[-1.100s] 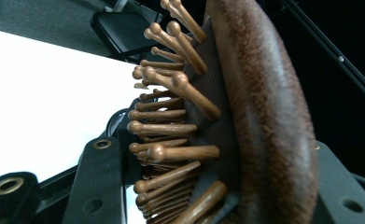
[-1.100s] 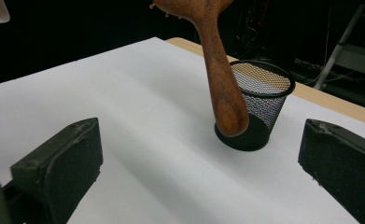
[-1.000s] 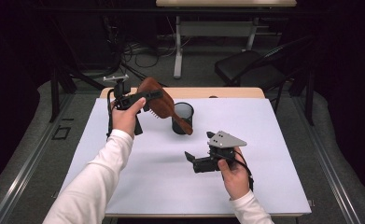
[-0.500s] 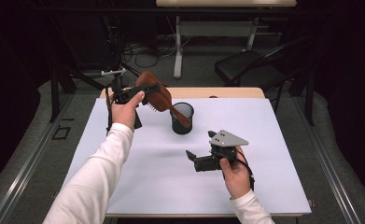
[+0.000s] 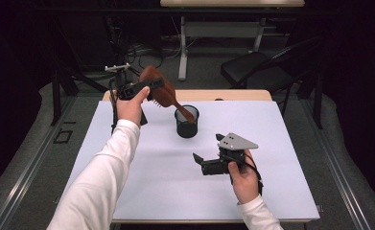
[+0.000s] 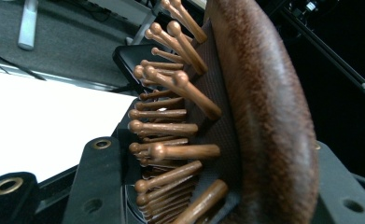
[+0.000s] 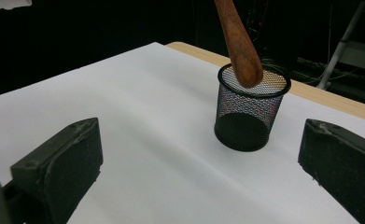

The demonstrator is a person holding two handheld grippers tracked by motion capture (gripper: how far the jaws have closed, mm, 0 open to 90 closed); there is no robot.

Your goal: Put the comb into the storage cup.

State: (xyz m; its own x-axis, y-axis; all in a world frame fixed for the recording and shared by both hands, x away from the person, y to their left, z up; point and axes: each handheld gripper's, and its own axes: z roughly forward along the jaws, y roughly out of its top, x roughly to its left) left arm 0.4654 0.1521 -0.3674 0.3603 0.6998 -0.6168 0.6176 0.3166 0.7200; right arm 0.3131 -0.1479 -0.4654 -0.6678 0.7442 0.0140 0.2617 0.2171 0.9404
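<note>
**Bright table, dark room**

We are looking at a scene where the light is falling from overhead onto the white table sheet, which is glowing evenly while the room around it is sinking into near black. In the high view, soft short shadows are lying under the mesh cup and the right gripper. In the left gripper view, the sheet is blowing out to flat white, and the wooden hairbrush is sitting so close that its nearest pins are blurring. In the right gripper view, the jaws at the bottom are looking soft, and the cup's mesh is showing coloured moiré speckle.
</note>
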